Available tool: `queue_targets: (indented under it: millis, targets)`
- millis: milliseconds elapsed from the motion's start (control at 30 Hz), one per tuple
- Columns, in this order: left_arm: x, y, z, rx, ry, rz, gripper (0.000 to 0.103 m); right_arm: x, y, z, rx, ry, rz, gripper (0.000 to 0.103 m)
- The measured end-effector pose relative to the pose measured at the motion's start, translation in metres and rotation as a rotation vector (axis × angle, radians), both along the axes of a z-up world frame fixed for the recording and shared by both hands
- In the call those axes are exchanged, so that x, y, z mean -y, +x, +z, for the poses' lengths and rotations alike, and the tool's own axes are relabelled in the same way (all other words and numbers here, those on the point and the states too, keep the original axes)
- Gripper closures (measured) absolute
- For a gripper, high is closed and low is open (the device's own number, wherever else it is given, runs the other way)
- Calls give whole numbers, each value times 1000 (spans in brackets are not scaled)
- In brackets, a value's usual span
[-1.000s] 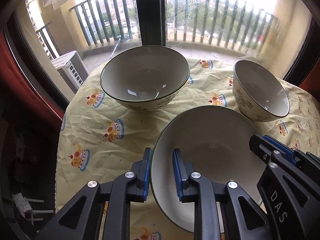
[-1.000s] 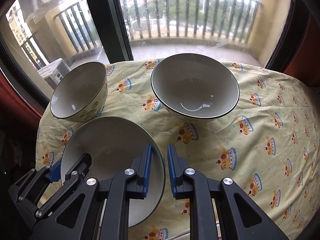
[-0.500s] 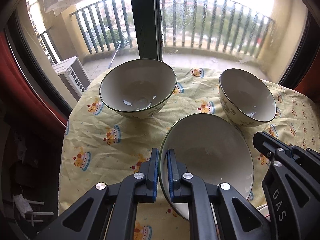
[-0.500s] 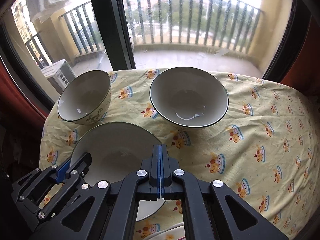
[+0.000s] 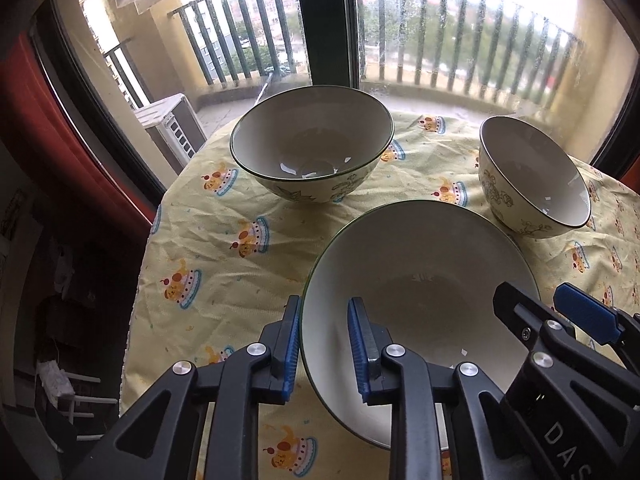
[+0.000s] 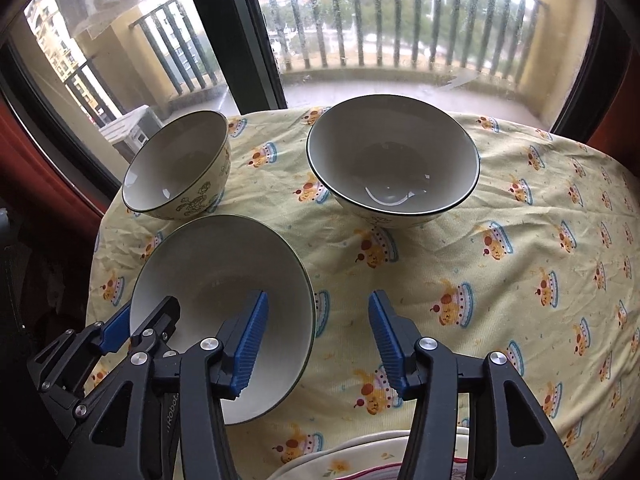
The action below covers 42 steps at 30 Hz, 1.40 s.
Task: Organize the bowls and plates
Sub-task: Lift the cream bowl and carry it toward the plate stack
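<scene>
A shallow cream bowl with a green rim (image 5: 420, 280) sits on the yellow cartoon tablecloth (image 5: 224, 264); it also shows in the right wrist view (image 6: 224, 280). My left gripper (image 5: 323, 344) is open, its jaws straddling the bowl's left rim without closing on it. My right gripper (image 6: 316, 340) is open wide, straddling the bowl's right rim. A large deep bowl (image 5: 312, 156) (image 6: 394, 160) and a smaller floral bowl (image 5: 536, 180) (image 6: 180, 168) stand farther back.
The round table's edge drops off at the left (image 5: 136, 320). A window with a dark frame (image 5: 324, 20) and balcony railing lies behind the table. Plate rims (image 6: 360, 460) show at the near edge in the right wrist view.
Both grippers were shut half a second ago and have opened. The left one let go of the shallow bowl's rim. The bowl now rests lower on the cloth.
</scene>
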<state>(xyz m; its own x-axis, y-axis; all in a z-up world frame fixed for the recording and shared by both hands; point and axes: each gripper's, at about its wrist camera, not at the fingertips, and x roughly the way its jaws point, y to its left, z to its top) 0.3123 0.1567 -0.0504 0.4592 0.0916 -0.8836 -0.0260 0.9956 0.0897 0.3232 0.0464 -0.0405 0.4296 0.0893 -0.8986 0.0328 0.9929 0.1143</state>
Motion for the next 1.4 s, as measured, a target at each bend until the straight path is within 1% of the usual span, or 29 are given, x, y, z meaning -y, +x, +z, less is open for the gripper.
queue_targets:
  millis: [67, 133, 167, 233, 267, 300, 400, 567, 767, 967, 1167, 1400]
  targets:
    - [-1, 2, -2, 1, -7, -4, 81, 0, 3, -4, 0, -6, -5, 52]
    - [-3, 4, -5, -7, -19, -3, 81, 0, 7, -8, -10, -15, -8, 66]
    - [-4, 5, -6, -9, -23, -3, 81, 0, 10, -10, -17, -11, -8, 68]
    - [-4, 7, -8, -15, -30, -16, 82, -3, 12, -13, -21, 3, -2, 80]
    - [-3, 8, -9, -14, -31, -28, 84, -5, 13, -13, -18, 4, 4, 83]
    - [-2, 7, -9, -10, -24, -37, 84, -8, 13, -12, -14, -4, 9, 87]
    - [-3, 7, -8, -17, -25, -51, 85, -15, 12, -11, -6, -46, -5, 86]
    - [3, 3, -2, -13, -34, -76, 85, -10, 7, -6, -9, -46, -35, 86]
    - [23, -11, 18, 14, -46, -101, 85, 10, -8, 12, 20, -54, -63, 86]
    - [53, -33, 40, 49, -58, -123, 85, 41, -32, 38, 57, -56, -92, 86]
    - [92, -56, 61, 77, -60, -146, 85, 79, -60, 60, 87, -56, -122, 86]
    - [137, -88, 71, 90, -65, -161, 85, 126, -95, 74, 104, -55, -143, 86]
